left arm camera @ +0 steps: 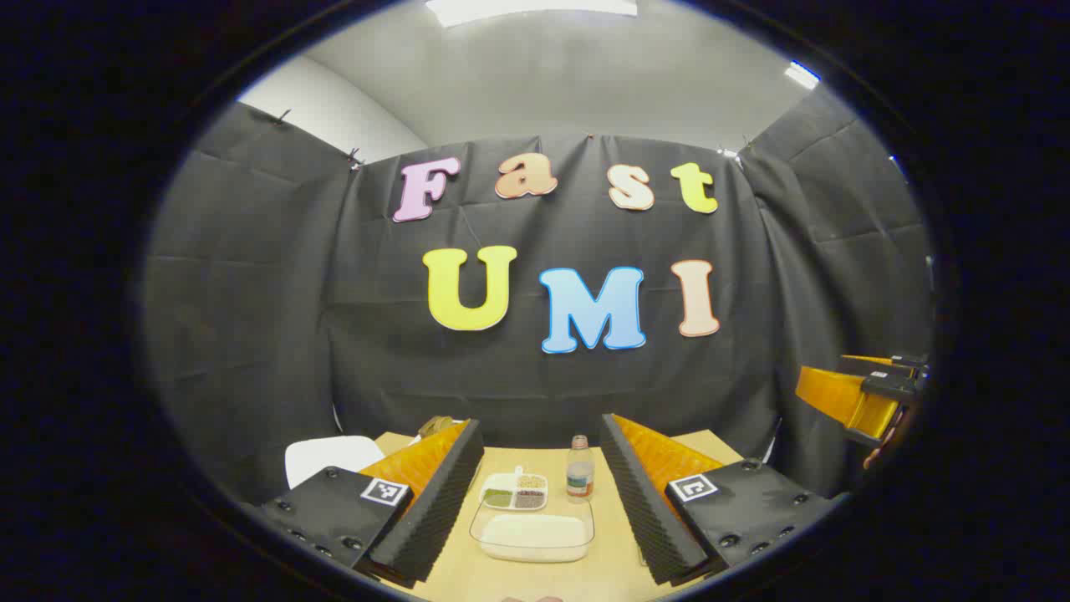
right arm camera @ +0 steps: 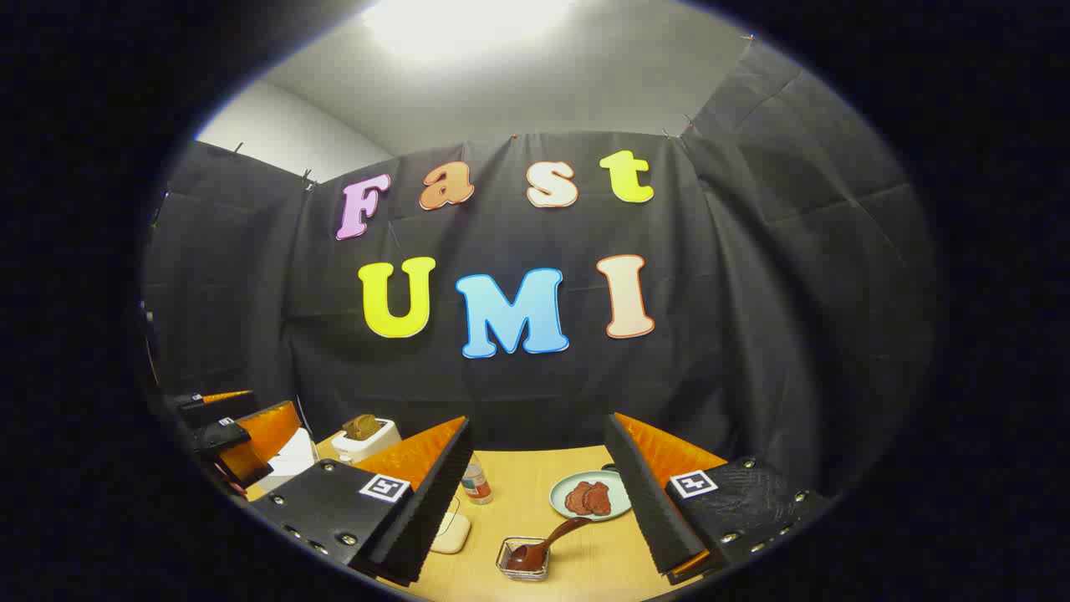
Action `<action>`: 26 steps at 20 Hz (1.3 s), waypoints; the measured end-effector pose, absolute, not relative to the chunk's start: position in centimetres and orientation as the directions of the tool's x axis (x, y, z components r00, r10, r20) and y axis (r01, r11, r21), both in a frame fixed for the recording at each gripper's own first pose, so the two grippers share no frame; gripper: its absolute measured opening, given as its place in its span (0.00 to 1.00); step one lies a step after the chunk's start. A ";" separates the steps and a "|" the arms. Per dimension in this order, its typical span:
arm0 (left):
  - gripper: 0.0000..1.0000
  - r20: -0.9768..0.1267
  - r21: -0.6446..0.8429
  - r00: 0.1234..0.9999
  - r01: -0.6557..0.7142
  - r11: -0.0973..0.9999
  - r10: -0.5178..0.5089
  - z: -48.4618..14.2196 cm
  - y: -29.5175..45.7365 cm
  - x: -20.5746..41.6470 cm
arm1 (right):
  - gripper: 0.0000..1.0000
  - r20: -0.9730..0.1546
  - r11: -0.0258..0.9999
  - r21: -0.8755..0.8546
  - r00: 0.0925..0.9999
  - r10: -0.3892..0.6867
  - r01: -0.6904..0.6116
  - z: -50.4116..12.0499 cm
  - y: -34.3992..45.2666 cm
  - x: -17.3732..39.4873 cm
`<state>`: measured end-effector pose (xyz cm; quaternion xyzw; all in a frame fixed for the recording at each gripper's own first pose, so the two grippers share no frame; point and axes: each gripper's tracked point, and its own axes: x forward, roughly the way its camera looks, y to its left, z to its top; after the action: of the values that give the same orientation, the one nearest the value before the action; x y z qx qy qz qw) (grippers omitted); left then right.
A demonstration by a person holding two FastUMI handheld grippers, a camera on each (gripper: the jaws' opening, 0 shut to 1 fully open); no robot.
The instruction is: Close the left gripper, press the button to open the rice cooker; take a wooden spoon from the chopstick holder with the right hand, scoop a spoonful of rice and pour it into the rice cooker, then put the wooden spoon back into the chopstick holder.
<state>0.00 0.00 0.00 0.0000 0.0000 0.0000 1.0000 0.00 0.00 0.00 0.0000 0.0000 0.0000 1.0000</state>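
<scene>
Left gripper view: the left gripper (left arm camera: 542,493) hangs with fingers spread above the table (left arm camera: 614,577); a clear tub of rice (left arm camera: 533,535) lies between them, while the white rice cooker (left arm camera: 330,456) sits just left — pinch shut before pressing. Right gripper view: the right gripper (right arm camera: 539,493) is spread too, empty; a spoon (right arm camera: 547,539) rests in a small dish (right arm camera: 522,562) below.

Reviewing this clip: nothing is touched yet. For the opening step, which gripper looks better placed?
Probably left. The left gripper hangs open above the table, nearer the white appliance, perhaps the cooker. It must shut first. The right gripper faces a plate instead.
</scene>
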 end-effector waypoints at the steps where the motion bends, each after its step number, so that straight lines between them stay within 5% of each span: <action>1: 1.00 0.011 -0.002 1.000 0.009 1.000 -0.009 0.4 0.1 0.3 | 0.97 0.007 1.000 -0.007 1.000 -0.009 0.009 0.1 0.2 0.3; 26: 0.94 0.056 -0.041 0.998 -0.021 0.999 0.023 0.8 11.2 4.8 | 0.98 0.066 0.999 -0.033 0.998 -0.005 0.007 1.9 8.8 4.9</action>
<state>4.82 11.24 0.78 -0.0204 -0.0281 0.0112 0.9993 4.90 8.77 1.92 -0.0165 -0.0330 -0.0031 0.9993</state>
